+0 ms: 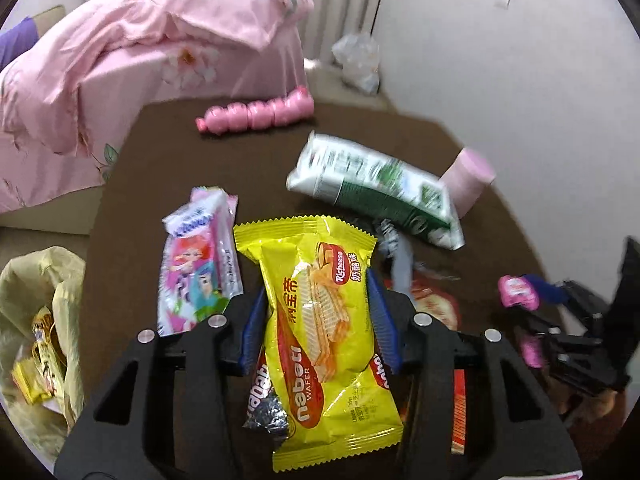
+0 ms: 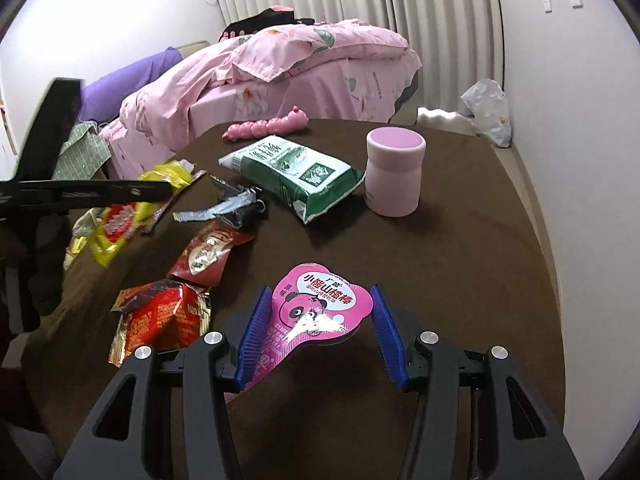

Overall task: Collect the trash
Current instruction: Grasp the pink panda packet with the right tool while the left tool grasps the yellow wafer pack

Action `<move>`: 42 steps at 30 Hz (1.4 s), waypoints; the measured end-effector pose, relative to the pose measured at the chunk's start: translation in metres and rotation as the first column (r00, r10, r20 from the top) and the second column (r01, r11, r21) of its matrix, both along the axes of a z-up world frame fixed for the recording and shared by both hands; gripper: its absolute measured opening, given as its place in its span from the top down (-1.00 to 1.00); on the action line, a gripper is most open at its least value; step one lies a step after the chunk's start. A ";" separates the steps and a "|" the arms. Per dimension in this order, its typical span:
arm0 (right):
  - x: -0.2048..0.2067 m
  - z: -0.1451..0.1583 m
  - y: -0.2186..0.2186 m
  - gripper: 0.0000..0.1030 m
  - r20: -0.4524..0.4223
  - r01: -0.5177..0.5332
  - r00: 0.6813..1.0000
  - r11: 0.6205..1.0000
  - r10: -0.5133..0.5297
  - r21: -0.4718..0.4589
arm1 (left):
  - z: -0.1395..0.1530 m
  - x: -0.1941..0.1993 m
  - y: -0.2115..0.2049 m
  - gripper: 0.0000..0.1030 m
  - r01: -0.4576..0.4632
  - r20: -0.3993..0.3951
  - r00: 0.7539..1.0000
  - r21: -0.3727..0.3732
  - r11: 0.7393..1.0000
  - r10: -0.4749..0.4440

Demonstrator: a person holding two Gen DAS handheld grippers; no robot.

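A yellow wafer wrapper point(image 1: 320, 320) sits between the blue pads of my left gripper point(image 1: 318, 288), which is shut on it above the brown table point(image 1: 192, 152). My right gripper point(image 2: 320, 290) is shut on a pink panda-print wrapper point(image 2: 316, 304), with both pads against its sides. Loose on the table lie a pink cartoon wrapper point(image 1: 200, 264), two red wrappers point(image 2: 160, 320) point(image 2: 208, 252), a silver torn wrapper point(image 2: 228, 208) and a green-and-white bag point(image 2: 296, 172). A yellowish trash bag point(image 1: 40, 320) with wrappers inside hangs open off the table's left edge.
A pink cup point(image 2: 394, 176) stands behind the green bag. A pink caterpillar toy point(image 2: 268, 124) lies at the far edge. Beyond the table is a bed with a pink quilt point(image 2: 280, 60). A white plastic bag point(image 2: 488, 112) sits on the floor by the wall.
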State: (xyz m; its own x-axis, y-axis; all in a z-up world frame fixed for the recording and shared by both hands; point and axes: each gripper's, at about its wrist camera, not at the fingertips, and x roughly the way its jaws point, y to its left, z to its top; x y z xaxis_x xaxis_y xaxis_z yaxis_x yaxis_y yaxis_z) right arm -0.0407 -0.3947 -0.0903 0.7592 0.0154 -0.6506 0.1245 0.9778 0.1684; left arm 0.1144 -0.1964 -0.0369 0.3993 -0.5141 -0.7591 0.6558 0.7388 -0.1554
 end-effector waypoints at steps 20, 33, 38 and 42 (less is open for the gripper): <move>-0.013 -0.001 0.041 -0.02 -0.044 -0.127 0.991 0.992 0.128 0.017 | -0.027 -0.048 0.068 -0.13 -0.011 -0.135 0.991 -0.001 1.000 0.011; -0.019 -0.010 0.039 -0.24 -0.119 -0.088 0.988 0.993 0.096 0.076 | -0.012 -0.040 0.084 -0.15 -0.067 -0.142 0.988 -0.038 0.997 0.061; -0.006 -0.009 0.052 0.09 -0.156 -0.112 0.982 0.994 0.108 -0.017 | -0.014 -0.039 0.085 -0.15 -0.064 -0.150 0.987 -0.025 0.998 0.060; -0.010 0.000 0.048 0.10 -0.110 -0.106 0.988 0.994 0.104 -0.012 | -0.014 -0.033 0.085 -0.01 -0.065 -0.166 0.984 -0.029 0.997 0.059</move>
